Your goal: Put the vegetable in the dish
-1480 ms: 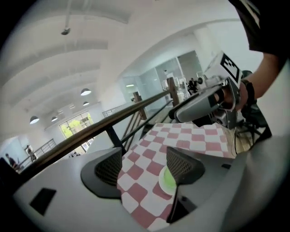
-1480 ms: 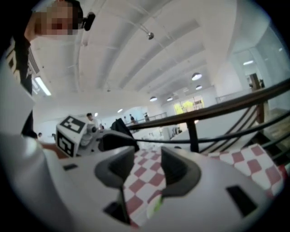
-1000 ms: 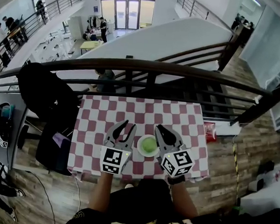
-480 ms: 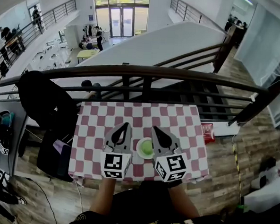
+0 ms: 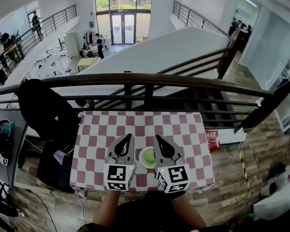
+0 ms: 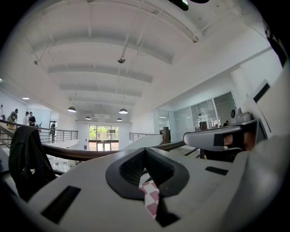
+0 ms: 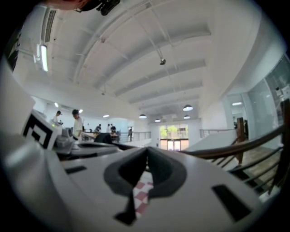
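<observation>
1. Both grippers are sitting fully closed now; a second ago their jaws were standing partly apart.
2. The left gripper point(image 5: 128, 138) and right gripper point(image 5: 159, 139) are holding nothing: only the checkered cloth point(image 5: 135, 122) is showing past the closed tips in each gripper view.
3. The vegetable point(image 5: 151, 157) is lying inside the dish point(image 5: 142, 159), which is resting on the counter between the two grippers, near its front edge.
4. Judgement: with both grippers closing empty beside a filled dish, the placement is looking complete and nothing is waiting to be moved.
</observation>
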`<state>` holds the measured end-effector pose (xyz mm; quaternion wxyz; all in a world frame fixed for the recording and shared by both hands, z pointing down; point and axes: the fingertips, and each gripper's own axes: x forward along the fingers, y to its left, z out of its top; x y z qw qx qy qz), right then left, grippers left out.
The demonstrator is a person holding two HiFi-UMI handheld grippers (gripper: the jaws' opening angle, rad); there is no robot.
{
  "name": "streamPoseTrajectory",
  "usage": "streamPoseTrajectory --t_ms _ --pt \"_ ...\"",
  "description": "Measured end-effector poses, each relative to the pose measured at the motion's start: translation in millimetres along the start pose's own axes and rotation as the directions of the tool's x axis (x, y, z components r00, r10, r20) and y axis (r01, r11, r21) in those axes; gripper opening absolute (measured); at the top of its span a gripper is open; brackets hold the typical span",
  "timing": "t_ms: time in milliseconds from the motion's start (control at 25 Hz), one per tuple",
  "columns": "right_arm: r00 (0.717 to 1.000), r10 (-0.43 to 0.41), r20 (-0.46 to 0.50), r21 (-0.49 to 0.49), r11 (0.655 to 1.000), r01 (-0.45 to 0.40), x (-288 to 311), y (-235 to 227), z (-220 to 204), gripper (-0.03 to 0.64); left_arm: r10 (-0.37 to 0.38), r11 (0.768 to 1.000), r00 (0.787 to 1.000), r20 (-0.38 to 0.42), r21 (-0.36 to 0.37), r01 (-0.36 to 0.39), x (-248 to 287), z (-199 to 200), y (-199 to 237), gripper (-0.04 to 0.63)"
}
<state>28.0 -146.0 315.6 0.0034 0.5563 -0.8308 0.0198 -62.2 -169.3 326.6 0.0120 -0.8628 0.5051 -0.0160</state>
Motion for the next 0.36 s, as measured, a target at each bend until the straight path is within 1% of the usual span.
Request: streamPoseTrajectory --t_ms 360 --pt "0.999 -0.044 -0.018 0.026 0.999 0.044 -7.6 -9.7 -4.0 0.018 0.003 1.000 1.000 0.000 -0.023 -0.003 -5.1 0.7 -6.4 0.017"
